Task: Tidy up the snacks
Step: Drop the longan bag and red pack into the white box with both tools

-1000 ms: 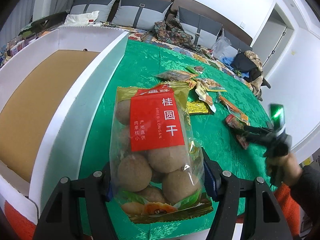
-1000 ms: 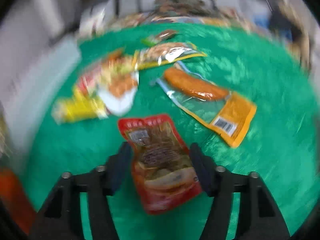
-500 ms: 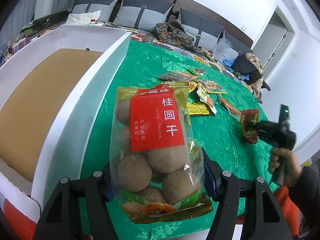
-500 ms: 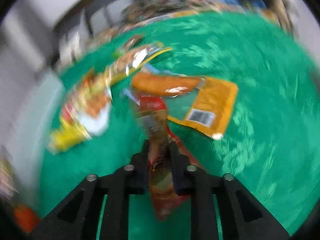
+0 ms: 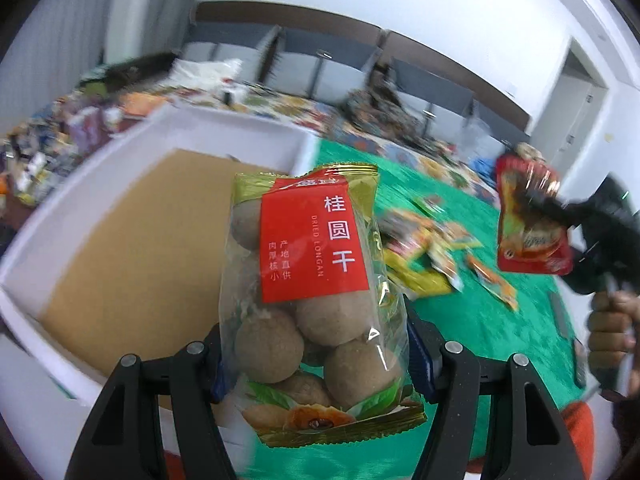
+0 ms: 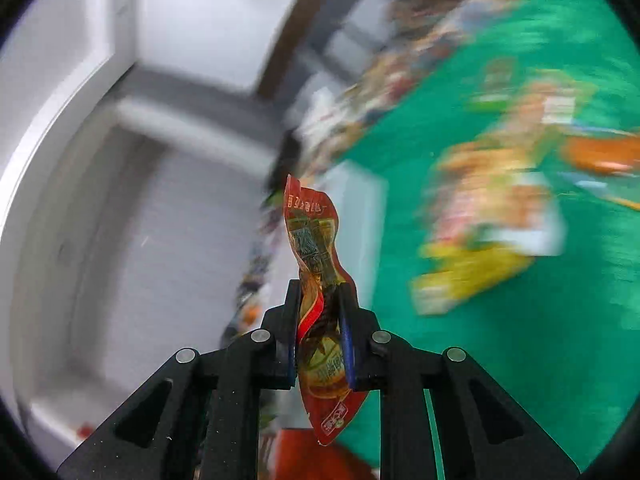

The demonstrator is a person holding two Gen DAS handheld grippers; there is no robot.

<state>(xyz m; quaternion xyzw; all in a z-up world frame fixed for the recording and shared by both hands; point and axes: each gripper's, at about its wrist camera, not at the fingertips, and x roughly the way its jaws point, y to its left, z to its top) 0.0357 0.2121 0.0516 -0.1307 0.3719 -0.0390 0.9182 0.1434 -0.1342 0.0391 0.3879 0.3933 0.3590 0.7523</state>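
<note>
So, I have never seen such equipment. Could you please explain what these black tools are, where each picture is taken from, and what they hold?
There is no robot here. A person holds a hand-operated two-finger gripper in each hand, and each carries a wide-angle camera looking along its fingers.

In the left view, the left gripper is shut on a bag of dried longan, held up near a white box with a brown cardboard bottom. At the right edge you see the right gripper with a red snack packet.

The right view shows that same packet up close. Other snack packets lie on the green tablecloth.

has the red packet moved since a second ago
Yes. The red packet, shut in the right gripper, has risen off the green cloth where it lay.
</note>
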